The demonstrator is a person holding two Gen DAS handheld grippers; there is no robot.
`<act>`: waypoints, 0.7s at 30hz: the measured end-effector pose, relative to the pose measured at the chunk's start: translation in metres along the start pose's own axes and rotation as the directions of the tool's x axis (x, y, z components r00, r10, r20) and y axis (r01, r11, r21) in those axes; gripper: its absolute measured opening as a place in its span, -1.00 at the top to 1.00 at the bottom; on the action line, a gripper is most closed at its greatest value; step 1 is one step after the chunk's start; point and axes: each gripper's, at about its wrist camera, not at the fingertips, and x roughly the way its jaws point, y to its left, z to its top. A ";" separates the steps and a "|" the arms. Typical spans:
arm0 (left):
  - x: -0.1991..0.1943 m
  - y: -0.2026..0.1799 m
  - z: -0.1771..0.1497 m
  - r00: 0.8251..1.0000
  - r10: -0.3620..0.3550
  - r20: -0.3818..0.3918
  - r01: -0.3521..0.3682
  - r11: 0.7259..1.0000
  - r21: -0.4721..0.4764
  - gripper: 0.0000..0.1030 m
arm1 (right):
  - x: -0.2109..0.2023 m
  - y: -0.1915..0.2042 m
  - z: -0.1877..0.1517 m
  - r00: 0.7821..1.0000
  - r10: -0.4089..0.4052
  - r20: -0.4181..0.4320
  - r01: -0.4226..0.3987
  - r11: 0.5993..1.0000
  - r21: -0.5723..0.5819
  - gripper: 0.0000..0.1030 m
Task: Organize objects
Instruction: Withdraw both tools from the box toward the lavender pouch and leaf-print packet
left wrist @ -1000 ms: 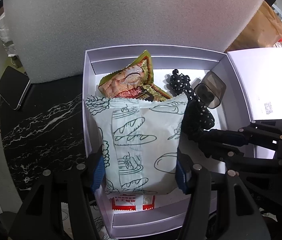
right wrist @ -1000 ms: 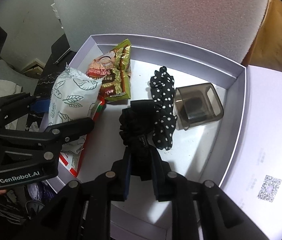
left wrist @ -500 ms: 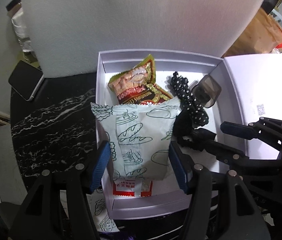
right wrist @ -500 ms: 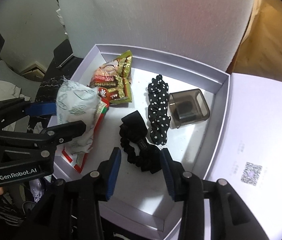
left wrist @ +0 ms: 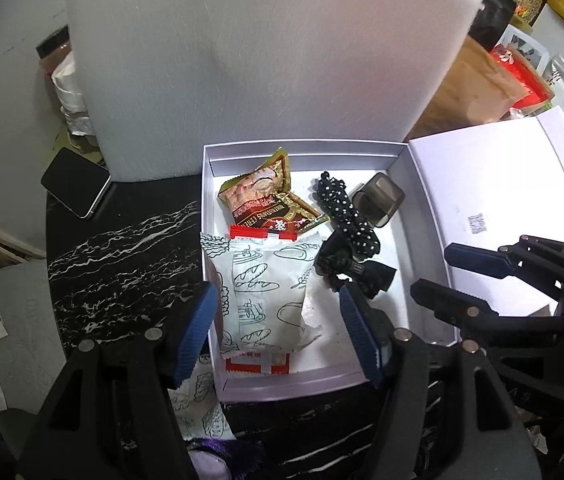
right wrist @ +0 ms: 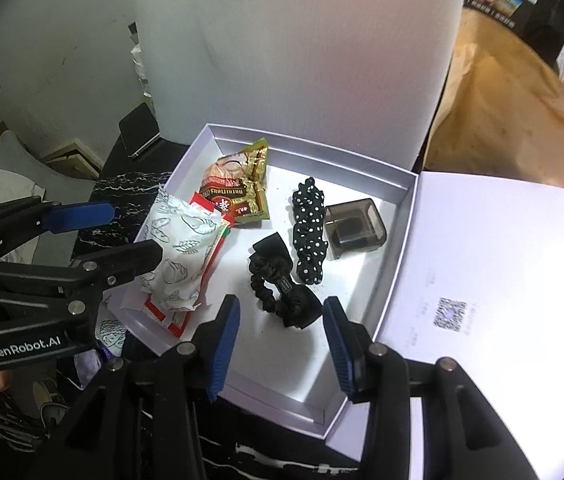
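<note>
L gripper [left wrist: 278, 320] jaws, just widening, are hanging empty over crinkly white bread-print packet [left wrist: 266, 292] lying in shallow white cardboard box [left wrist: 301, 380]. R gripper [right wrist: 282, 340], barely still parting, is holding nothing above ruffled black fabric scrunchie [right wrist: 278, 280] w/ bow on box floor.

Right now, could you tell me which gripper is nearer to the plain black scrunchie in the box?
Right. The right gripper hovers open just above the black scrunchie; the left gripper hangs open over the bread packet beside it.

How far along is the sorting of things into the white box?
Done: the bread packet, black scrunchie, dotted scrunchie and snack bag lie in the white box. In hand: nothing; both grippers have just been opening. Left: another packet lies outside.
</note>
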 end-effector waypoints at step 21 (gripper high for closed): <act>-0.104 0.002 -0.043 0.991 0.022 0.131 -0.014 0.998 -0.062 -0.24 | -0.082 0.033 -0.024 0.990 -0.032 0.136 0.037 0.999 -0.039 0.16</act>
